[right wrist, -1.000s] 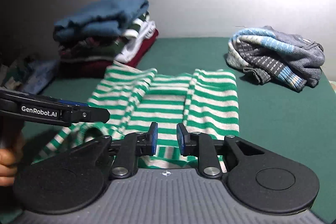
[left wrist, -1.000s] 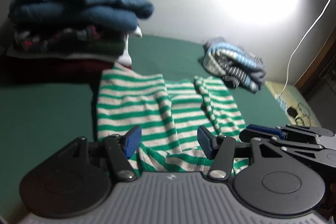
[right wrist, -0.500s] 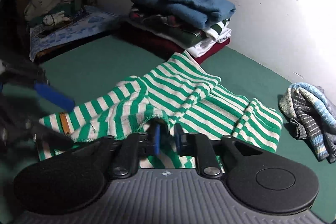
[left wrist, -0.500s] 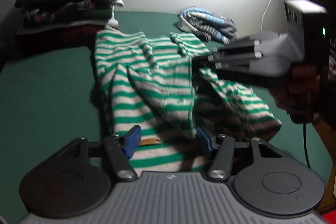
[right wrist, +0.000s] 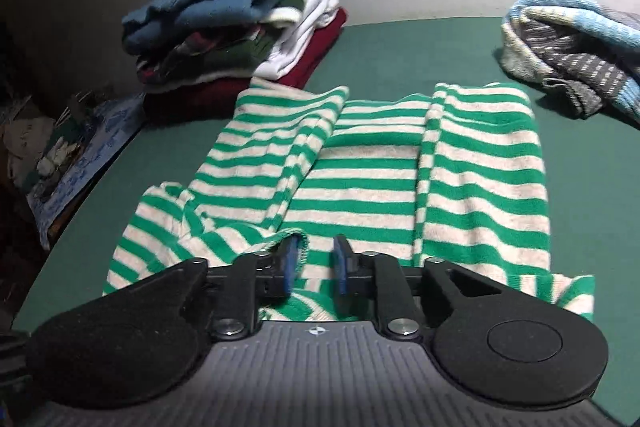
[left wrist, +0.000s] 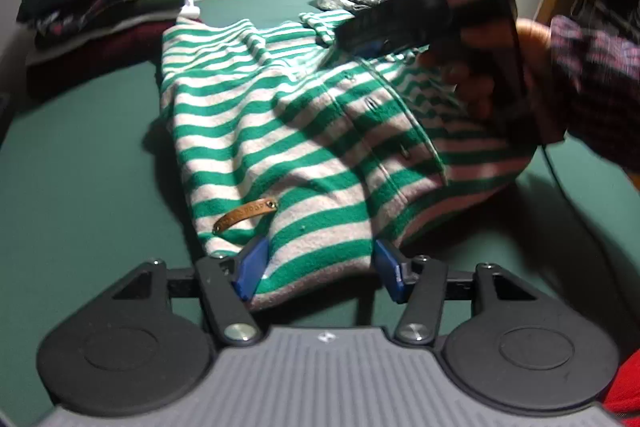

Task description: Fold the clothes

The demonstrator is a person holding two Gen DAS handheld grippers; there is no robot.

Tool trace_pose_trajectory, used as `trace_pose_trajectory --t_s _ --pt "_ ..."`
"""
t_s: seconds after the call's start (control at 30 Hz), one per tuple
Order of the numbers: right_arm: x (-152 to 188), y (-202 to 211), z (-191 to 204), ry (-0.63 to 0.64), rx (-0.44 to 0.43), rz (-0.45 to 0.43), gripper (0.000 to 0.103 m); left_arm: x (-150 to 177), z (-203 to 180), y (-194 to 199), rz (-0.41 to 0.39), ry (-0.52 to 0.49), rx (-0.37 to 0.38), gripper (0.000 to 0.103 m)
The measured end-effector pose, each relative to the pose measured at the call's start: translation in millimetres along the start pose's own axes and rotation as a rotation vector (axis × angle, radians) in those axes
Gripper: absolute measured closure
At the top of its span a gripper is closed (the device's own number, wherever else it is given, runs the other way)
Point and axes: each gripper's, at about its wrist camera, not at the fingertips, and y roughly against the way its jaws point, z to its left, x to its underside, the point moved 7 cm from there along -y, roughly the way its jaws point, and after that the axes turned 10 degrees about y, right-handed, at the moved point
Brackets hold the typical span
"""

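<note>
Both grippers (left wrist: 320, 267) (right wrist: 314, 263) over striped top (right wrist: 400, 167) (folded stack (right wrist: 236, 27) behind)

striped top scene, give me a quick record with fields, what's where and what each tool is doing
garment: striped top, green and white, part folded on green surface
left tool: open, fabric between fingers
right tool: open at a hem edge
label: brown tab on the top
back left: folded stack, blue on top
back right: loose blue-grey knit
</note>
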Motion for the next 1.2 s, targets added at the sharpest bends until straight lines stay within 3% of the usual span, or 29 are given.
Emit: trace_pose_trajectory --t_s 0.1,0.23,0.27,0.37,0.5,0.53,0.57,0.6,0.67,0.73,0.93,1.03,1.17,1.2 --pt "-5.8 30.2 -4.3 -0.036 0.001 -0.058 0.07 -3.7 3.8 8.2 -0.007 0.016 0.002 0.047" --pt "-8.6 73.5 -8.7 -0.093 0.038 -0.123 0.073 -13.5 6.4 31.3 -0.074 0.04 0.003 0.048" --pt "-9.0 80.5 -8.9 -0.121 0.021 -0.135 0.073 -17.0 3.0 35.3 -0.089 0.027 0.012 0.047" --pt "-9.9 76.8 6.7 -0.22 -0.155 -0.117 0.073 -29.7 -14.6 40.2 -0.12 -0.011 0.087 0.044" --pt "-6.6 40.3 30.2 -0.292 -0.236 -0.032 0.072 -31.0 -43.0 27.2 -0.113 -0.095 0.133 0.037" --pt "-5.9 31.8 33.9 -0.299 -0.242 -0.016 0.076 -28.8 -45.3 23.1 -0.105 -0.102 0.135 0.037" --pt "-6.7 26.2 34.7 -0.299 -0.231 -0.009 0.082 -26.5 -47.7 18.9 -0.098 -0.109 0.136 0.037" --pt "-7.9 21.8 34.4 -0.297 -0.215 -0.004 0.097 -24.3 -50.0 14.8 -0.09 -0.116 0.138 0.038" --pt "-15.2 24.8 29.7 -0.303 -0.202 -0.054 0.098 -19.9 -54.7 6.5 -0.075 -0.13 0.141 0.039" --pt "-18.3 25.3 21.5 -0.292 -0.161 -0.063 0.098 -15.5 -59.4 -1.7 -0.06 -0.144 0.143 0.033" --pt "7.5 3.6 -7.6 -0.267 -0.054 0.016 0.103 -8.9 -67.1 -11.7 -0.031 -0.186 0.147 0.03" --pt "-3.6 28.6 0.4 -0.148 0.026 -0.049 0.096 -17.0 -58.0 5.4 -0.051 -0.163 0.147 0.033" --pt "-8.0 81.5 11.4 -0.022 0.066 -0.095 0.089 -27.8 -11.1 31.0 -0.107 -0.04 0.082 0.022" --pt "-3.3 92.5 8.1 -0.014 0.099 -0.085 0.082 -27.6 3.2 32.9 -0.104 -0.002 0.06 0.022"
